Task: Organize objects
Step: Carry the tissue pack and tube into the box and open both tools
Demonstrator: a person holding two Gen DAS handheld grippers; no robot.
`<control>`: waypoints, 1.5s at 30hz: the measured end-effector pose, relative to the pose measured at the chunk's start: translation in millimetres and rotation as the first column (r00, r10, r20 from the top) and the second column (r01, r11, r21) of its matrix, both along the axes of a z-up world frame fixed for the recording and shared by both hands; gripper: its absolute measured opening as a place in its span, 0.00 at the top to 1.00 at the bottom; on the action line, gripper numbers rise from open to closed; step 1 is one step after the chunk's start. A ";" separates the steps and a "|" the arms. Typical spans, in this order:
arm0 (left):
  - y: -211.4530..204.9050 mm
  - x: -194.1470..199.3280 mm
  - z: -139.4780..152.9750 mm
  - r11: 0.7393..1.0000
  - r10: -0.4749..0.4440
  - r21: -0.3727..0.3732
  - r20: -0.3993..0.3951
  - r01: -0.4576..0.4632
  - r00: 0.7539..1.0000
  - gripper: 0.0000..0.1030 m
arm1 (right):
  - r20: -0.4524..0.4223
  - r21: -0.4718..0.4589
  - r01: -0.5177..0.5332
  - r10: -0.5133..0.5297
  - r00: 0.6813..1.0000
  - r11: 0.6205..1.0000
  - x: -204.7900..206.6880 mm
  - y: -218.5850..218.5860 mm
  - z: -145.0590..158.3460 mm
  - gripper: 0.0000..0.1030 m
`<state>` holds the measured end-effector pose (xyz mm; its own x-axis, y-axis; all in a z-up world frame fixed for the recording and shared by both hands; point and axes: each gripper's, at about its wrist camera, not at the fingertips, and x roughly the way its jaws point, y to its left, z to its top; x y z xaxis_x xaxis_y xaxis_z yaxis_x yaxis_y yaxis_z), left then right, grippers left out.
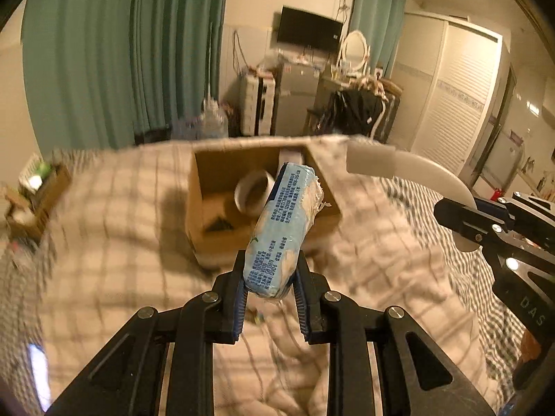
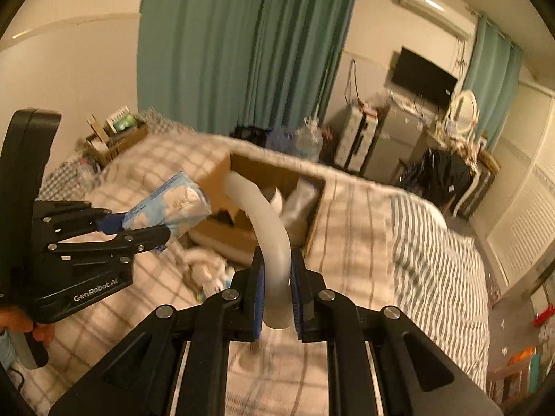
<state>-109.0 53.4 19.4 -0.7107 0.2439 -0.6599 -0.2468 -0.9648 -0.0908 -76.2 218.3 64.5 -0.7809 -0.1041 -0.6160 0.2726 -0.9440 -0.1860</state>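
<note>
Cardboard box (image 1: 263,208) on bed (image 1: 104,242), roll (image 1: 252,192) inside

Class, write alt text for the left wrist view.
The left gripper holds a blue tissue pack above a checked bed, in front of an open cardboard box. At right, the right gripper holds a curved white tube.

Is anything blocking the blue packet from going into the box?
Nothing visible does. The blue packet in the left tongs hangs before the open cardboard box. The white curved tube in the right tongs is alongside.
</note>
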 end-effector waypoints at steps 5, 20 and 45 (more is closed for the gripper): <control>-3.6 -28.8 26.5 1.000 0.010 -0.018 -0.034 -0.010 0.999 0.77 | -0.040 -0.012 -0.042 0.042 0.998 0.999 -24.1 -12.1 32.3 0.88; -10.9 -157.7 -29.5 0.993 0.077 -0.091 0.028 -0.074 0.997 0.77 | 0.062 0.000 -0.039 0.039 0.997 0.999 -172.2 -37.7 -21.1 0.88; -26.7 -125.1 -15.8 0.990 0.091 -0.096 -0.098 -0.101 0.991 0.02 | -0.043 -0.160 0.108 -0.116 0.992 0.981 -156.8 18.7 -24.7 0.32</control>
<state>-234.2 26.7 3.6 -0.7870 0.1075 -0.6076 -0.1554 -0.9875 0.0267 -233.0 237.0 39.8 -0.8238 -0.1066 -0.5568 0.1575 -0.9865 -0.0441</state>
